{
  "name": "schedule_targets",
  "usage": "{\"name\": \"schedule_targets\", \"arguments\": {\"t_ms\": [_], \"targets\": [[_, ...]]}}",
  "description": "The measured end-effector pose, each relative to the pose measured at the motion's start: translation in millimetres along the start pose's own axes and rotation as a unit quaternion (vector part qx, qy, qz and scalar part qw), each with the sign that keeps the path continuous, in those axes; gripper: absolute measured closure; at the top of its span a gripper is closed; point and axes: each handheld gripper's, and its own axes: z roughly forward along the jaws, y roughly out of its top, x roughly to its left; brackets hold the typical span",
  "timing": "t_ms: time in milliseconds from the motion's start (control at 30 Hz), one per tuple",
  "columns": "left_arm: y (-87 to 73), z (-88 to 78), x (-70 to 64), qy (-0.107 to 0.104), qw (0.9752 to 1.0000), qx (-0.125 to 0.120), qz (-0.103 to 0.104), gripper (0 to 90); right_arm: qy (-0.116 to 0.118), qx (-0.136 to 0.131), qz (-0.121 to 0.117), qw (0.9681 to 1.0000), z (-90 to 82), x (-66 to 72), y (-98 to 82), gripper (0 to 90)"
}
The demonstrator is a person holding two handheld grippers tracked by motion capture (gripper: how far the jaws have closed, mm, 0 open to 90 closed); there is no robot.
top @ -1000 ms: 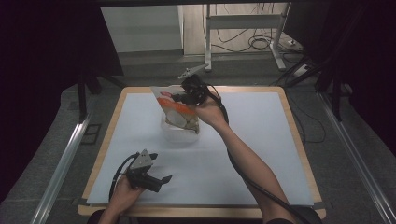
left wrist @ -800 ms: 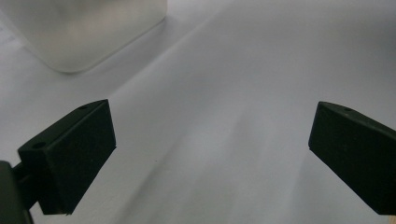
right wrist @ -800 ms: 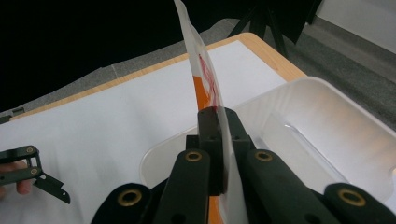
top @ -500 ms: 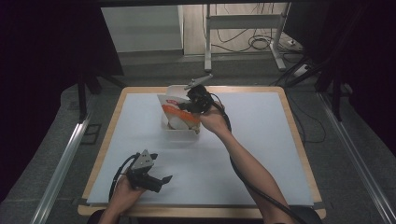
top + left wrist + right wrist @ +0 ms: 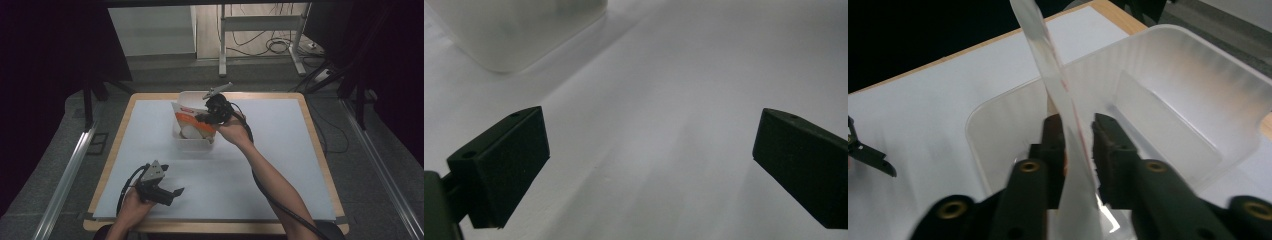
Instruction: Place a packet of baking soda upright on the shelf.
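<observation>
Dim room, white table (image 5: 280,165), left tongs (image 5: 172,192) spread empty, right tongs (image 5: 202,118) pinching packet (image 5: 192,125) over tub (image 5: 186,142)

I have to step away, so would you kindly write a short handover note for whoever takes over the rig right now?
Right gripper: jaws close around the packet, which stands upright in the white tub; whether they are clamped is unclear.
Left gripper: open, holding nothing, low over the white mat at the near left.
Done: packet is in the tub.
Left: probably release the packet and withdraw the right gripper.
</observation>
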Motion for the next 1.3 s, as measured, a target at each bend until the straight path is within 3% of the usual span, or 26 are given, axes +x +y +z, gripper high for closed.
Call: {"name": "schedule_targets", "arguments": {"t_ms": [67, 133, 167, 367, 933, 1100, 1300], "targets": [[0.0, 0.2, -0.2, 0.0, 1.0, 0.001, 0.0, 1.9, -0.003, -0.002, -0.001, 1.0, -1.9, 0.4, 1.8, 57.8], [0.0, 0.3, 0.0, 0.001, 1.0, 0.003, 0.002, 1.9, -0.003, -0.001, -0.003, 1.0, -2.4, 1.1, 2.3, 54.2], [0.0, 0.4, -0.1, 0.001, 1.0, 0.004, 0.002, 2.0, -0.005, -0.003, -0.009, 0.9999, -2.9, 2.3, 3.4, 45.2], [-0.2, 1.2, -0.4, 0.002, 1.0, 0.006, 0.004, 2.2, -0.023, -0.008, -0.023, 0.9994, -4.4, 6.6, 6.1, 30.9], [-0.4, 2.2, -0.8, 0.003, 1.0, 0.008, 0.005, 2.3, -0.061, -0.01, -0.044, 0.9971, -17.9, 5.0, 5.5, 10.2], [-0.4, 2.4, -0.9, 0.003, 0.9999, 0.009, 0.006, 2.3, -0.063, 0.001, -0.052, 0.9966, -20.8, 4.6, 3.4, 7.1], [-0.3, 2.6, -1.0, 0.004, 0.9999, 0.01, 0.007, 2.3, -0.051, -0.006, -0.042, 0.9978, -26.4, 3.6, -0.1, 1.3]]}}
